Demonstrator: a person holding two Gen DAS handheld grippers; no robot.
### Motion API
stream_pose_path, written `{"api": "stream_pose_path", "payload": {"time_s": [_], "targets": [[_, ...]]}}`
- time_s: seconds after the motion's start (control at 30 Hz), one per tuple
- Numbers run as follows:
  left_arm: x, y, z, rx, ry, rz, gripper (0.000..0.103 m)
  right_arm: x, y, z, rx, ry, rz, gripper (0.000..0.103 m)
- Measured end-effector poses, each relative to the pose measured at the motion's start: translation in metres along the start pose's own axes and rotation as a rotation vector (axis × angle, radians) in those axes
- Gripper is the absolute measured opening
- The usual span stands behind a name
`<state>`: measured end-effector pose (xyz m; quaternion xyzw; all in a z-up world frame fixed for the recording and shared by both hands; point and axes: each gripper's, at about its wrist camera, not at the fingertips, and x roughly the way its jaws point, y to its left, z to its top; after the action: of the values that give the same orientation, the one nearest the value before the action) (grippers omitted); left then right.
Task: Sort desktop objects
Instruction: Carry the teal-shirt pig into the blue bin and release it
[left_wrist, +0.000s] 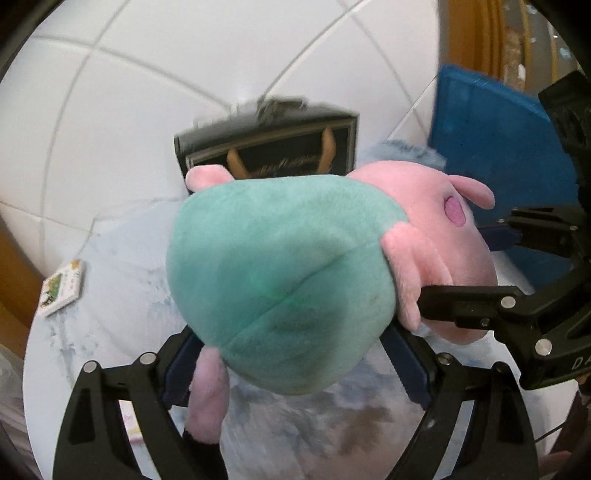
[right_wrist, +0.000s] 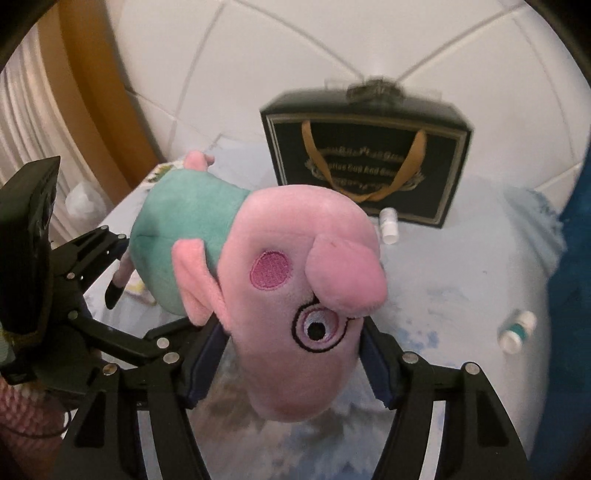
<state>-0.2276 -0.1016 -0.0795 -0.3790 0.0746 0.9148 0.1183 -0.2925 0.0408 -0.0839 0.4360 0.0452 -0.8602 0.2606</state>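
Note:
A pink pig plush toy in a teal dress (left_wrist: 280, 273) hangs in the air between both grippers. My left gripper (left_wrist: 295, 365) is shut on its teal body. My right gripper (right_wrist: 291, 373) is shut on its pink head (right_wrist: 295, 317); it also shows at the right of the left wrist view (left_wrist: 480, 306). The left gripper shows at the left of the right wrist view (right_wrist: 110, 236). Behind the toy stands a black gift bag with gold handles (right_wrist: 369, 162), also in the left wrist view (left_wrist: 273, 147).
Two small white bottles lie on the pale blue tabletop (right_wrist: 461, 266): one by the bag (right_wrist: 389, 225), one at the right (right_wrist: 517, 330). A small card box (left_wrist: 62, 288) lies at the left edge. A blue bin (left_wrist: 498, 155) stands at the right. White tiled floor lies beyond.

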Motion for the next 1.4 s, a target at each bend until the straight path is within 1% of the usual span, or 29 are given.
{"api": "stream_pose_path", "payload": {"time_s": [0.23,0.37,0.43,0.57,0.67,0.77,0.8,0.97,1.03,1.1,1.2,1.3,1.4], "targets": [[-0.072,-0.059,0.015,0.065,-0.124,-0.019,0.091,-0.102,0.012,-0.028,0.001,-0.107,-0.054,0.068],[-0.115,-0.102,0.025,0.115,-0.213,-0.046,0.091,-0.165,0.013,-0.047,0.006,-0.183,-0.111,0.068],[-0.131,-0.124,0.034,0.139,-0.248,-0.067,0.091,-0.197,0.009,-0.058,0.013,-0.222,-0.144,0.068],[-0.155,-0.178,0.057,0.197,-0.318,-0.122,0.091,-0.259,-0.009,-0.077,0.053,-0.286,-0.219,0.068],[-0.171,-0.224,0.079,0.238,-0.378,-0.177,0.091,-0.308,-0.029,-0.093,0.086,-0.336,-0.287,0.068],[-0.183,-0.274,0.1,0.273,-0.421,-0.234,0.091,-0.357,-0.052,-0.111,0.112,-0.382,-0.366,0.068],[-0.185,-0.297,0.108,0.286,-0.428,-0.257,0.091,-0.372,-0.061,-0.117,0.121,-0.394,-0.391,0.068],[-0.177,-0.381,0.137,0.338,-0.413,-0.324,0.091,-0.433,-0.115,-0.15,0.193,-0.424,-0.487,0.069],[-0.171,-0.414,0.145,0.37,-0.396,-0.335,0.091,-0.45,-0.142,-0.165,0.231,-0.425,-0.514,0.07],[-0.165,-0.441,0.15,0.395,-0.37,-0.343,0.091,-0.458,-0.163,-0.177,0.263,-0.419,-0.523,0.07],[-0.152,-0.478,0.155,0.43,-0.296,-0.34,0.091,-0.466,-0.195,-0.196,0.314,-0.405,-0.519,0.071],[-0.141,-0.496,0.156,0.448,-0.229,-0.324,0.091,-0.468,-0.224,-0.212,0.361,-0.384,-0.481,0.073],[-0.132,-0.504,0.153,0.448,-0.174,-0.302,0.091,-0.466,-0.251,-0.221,0.407,-0.358,-0.451,0.075]]}}
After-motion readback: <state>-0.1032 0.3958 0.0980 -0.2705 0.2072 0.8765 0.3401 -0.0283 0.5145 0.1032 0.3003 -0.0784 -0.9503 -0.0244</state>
